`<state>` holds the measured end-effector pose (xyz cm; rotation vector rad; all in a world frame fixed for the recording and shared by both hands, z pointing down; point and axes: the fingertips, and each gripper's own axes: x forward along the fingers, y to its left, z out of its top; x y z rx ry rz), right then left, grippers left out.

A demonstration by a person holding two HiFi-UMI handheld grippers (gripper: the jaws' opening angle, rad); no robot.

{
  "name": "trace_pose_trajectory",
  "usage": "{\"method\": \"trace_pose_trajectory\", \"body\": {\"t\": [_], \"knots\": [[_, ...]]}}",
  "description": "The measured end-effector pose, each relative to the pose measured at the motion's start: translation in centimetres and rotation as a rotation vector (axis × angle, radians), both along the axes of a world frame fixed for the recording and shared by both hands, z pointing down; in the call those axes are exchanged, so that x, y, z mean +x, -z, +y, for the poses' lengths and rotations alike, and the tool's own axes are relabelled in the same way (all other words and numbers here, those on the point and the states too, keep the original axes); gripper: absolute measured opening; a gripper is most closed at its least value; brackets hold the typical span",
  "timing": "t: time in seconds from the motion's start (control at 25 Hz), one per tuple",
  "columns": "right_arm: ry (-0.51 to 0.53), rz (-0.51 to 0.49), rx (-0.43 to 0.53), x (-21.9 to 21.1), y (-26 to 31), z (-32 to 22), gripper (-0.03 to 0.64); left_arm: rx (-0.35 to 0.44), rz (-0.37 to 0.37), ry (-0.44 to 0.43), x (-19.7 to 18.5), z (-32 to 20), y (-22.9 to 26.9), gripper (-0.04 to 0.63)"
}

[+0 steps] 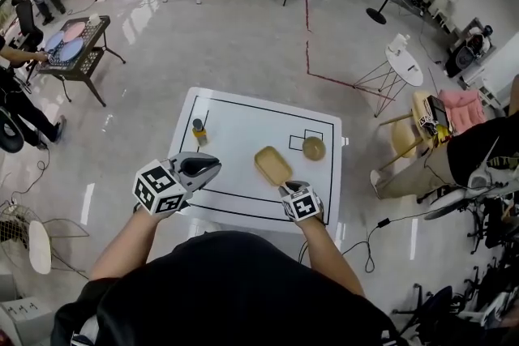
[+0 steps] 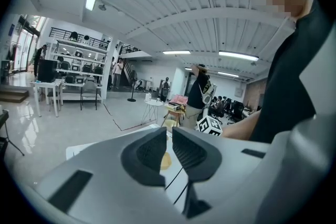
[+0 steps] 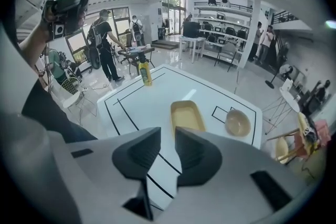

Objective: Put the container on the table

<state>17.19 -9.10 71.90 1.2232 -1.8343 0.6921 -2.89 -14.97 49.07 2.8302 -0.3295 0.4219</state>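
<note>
Left gripper [image 1: 216,165]: left of the container [image 1: 273,164] and well apart from it, over the near part of the tabletop [image 1: 243,121]. Its fingers [image 2: 152,155] stand only a narrow slit apart and hold nothing.
Bottle [image 1: 198,130]: left of the container and a little beyond it, well apart, upright. What is in it cannot be told.
Container: flat on the tabletop inside the black outline [image 1: 268,106], touched by neither gripper. It is a shallow yellow tray, and it is empty.
Right gripper [image 3: 168,136]: just on the near side of the container, tilted down toward it. Its fingers [image 3: 197,157] are clearly parted, and only bare tabletop shows between them.
Bowl [image 1: 314,147]: just right of the container and slightly beyond, not touching it, beside a small black square [image 1: 297,143]. It looks empty.
Step in hand: the placing looks done, so what remains is probably getting the right gripper clear.
Doing it well: the fingers should stay parted and come up and back from the container's near rim. That way no finger catches the rim and drags or tips the tray. The left gripper should stay out of the way.
</note>
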Motion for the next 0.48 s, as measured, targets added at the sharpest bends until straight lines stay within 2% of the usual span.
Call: {"method": "trace_pose_trajectory", "body": {"t": [0.48], "knots": [[-0.014, -0.032, 0.092, -1.2, 4.6, 0.6, 0.075, -0.001, -0.004, -0.037, 0.4, 0.8, -0.2, 0.037]]}}
